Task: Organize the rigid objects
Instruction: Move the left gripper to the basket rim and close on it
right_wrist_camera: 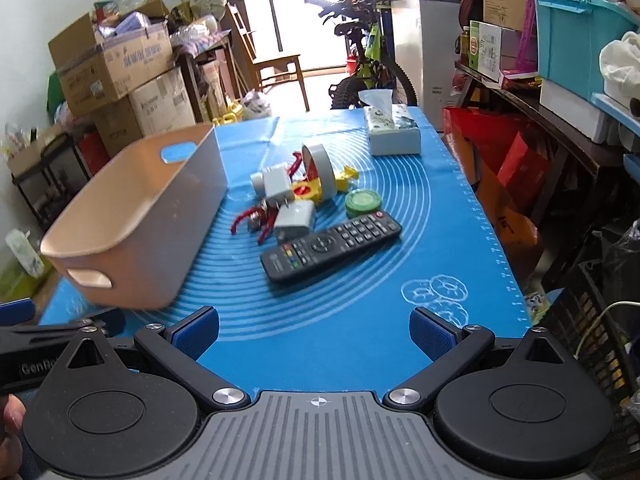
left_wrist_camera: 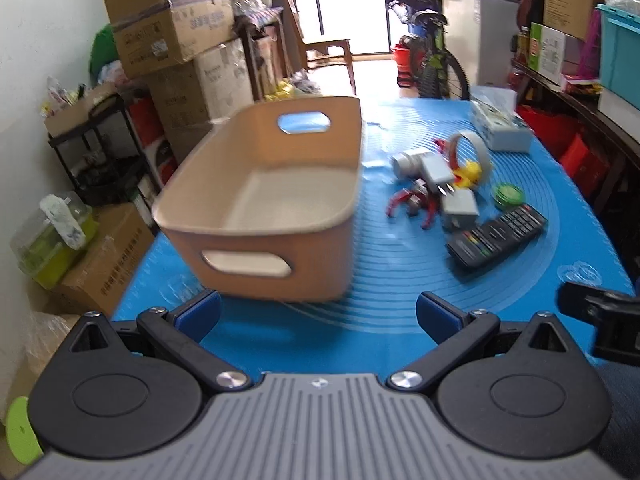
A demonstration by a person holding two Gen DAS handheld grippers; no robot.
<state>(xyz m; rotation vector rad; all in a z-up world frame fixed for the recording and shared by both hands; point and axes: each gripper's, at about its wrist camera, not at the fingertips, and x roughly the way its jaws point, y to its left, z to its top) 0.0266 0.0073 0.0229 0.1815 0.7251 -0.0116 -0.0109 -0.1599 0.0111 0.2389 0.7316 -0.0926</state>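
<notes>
Hovering spread wide and empty, the left gripper (left_wrist_camera: pixel 318 314) faces the tan bin (left_wrist_camera: pixel 256 224); the right gripper (right_wrist_camera: pixel 314 328), likewise released, faces the remote control (right_wrist_camera: pixel 332 249) on the blue mat (right_wrist_camera: pixel 360 320).

Basket (right_wrist_camera: pixel 136 216) left of remote (right_wrist_camera: pixel 332 248)

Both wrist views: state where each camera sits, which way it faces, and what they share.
Left wrist: on the left gripper, open, facing the empty beige plastic bin; the right gripper's black edge shows.
Right wrist: on the right gripper, open, facing the black remote control; a thumb shows.
Shared: bin, remote, blue mat, tissue box.
</notes>
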